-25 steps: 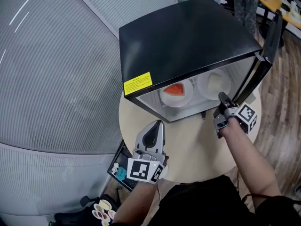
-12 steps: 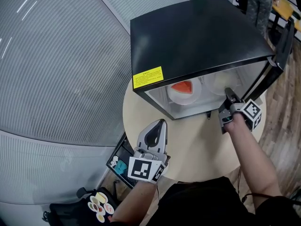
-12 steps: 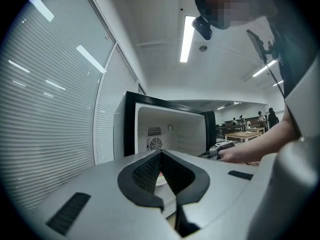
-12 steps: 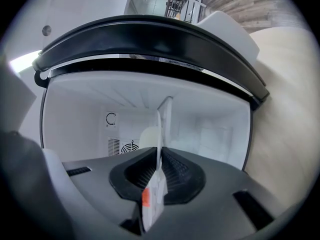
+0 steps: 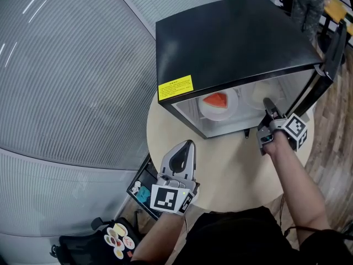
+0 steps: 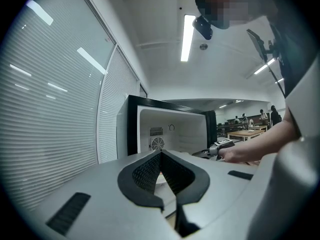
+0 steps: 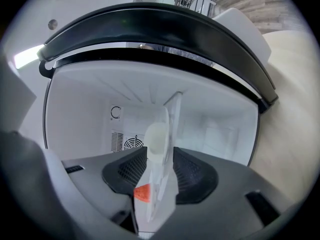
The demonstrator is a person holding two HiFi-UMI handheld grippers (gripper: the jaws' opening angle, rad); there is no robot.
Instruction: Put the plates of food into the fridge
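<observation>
Because the fridge's glossy black top overhangs its smooth white inside, from above we see only the front parts of two round white plates on its floor. One is the plate with orange food. The other is the plate with pale food, partly behind the right gripper. That gripper's ribbed black pads have just been opening. The pale plate's rim stands edge-on between them, seemingly clear of both. Our left gripper hangs over the round, pale table, jaws together and holding nothing.
</observation>
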